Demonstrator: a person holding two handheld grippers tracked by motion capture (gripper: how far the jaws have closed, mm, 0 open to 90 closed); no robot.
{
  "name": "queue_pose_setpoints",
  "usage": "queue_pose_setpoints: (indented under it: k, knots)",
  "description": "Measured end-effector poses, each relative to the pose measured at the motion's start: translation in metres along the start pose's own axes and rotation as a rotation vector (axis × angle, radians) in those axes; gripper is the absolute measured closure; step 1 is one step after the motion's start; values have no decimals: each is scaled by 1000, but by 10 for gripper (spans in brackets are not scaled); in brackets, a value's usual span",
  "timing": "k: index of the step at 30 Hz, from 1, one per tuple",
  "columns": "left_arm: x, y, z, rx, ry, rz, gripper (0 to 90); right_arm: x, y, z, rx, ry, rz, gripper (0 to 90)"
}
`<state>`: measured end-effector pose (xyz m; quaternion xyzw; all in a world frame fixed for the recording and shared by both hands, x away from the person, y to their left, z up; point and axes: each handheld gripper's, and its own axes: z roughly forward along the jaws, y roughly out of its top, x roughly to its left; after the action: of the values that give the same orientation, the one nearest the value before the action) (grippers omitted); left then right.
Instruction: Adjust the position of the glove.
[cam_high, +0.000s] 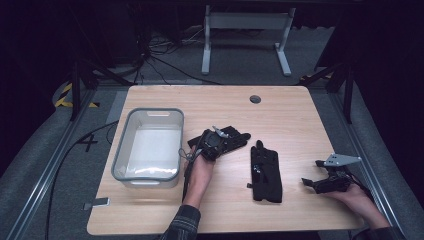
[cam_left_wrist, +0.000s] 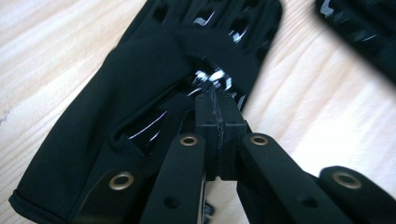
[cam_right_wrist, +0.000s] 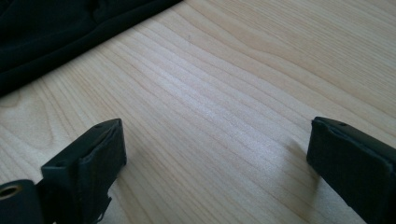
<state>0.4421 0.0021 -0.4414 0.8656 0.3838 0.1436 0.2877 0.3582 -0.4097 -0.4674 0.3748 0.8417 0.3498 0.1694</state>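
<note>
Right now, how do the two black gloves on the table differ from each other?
The left glove lies slanted near the grey bin; the right glove lies almost straight, fingers away from the person. The left gripper is shut on the left glove; the open right gripper leaves the right glove untouched. Both are black with glossy markings.

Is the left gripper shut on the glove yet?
Shut: left gripper has its jaws pressed together, pinching a fold of the glove.

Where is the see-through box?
In the high view the clear bin sits on the table's left side, just left of the left gripper and its black glove.
</note>
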Motion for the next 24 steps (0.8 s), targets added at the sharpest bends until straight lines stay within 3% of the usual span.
queue_pose_setpoints:
  k: [5,8,15,16,24]
  knots:
    - [2,-3,6,17,-17,-15,899,0,1,1,1,4,-5,40]
    - [2,-4,5,15,-48,-21,899,0,1,1,1,5,-6,40]
    - [-12,-2,7,7,-127,-4,899,0,1,1,2,5,-7,38]
    - [-17,-1,8,6,-154,-1,899,0,1,1,2,5,-7,38]
    - [-32,2,12,-6,-216,10,899,0,1,1,2,5,-7,37]
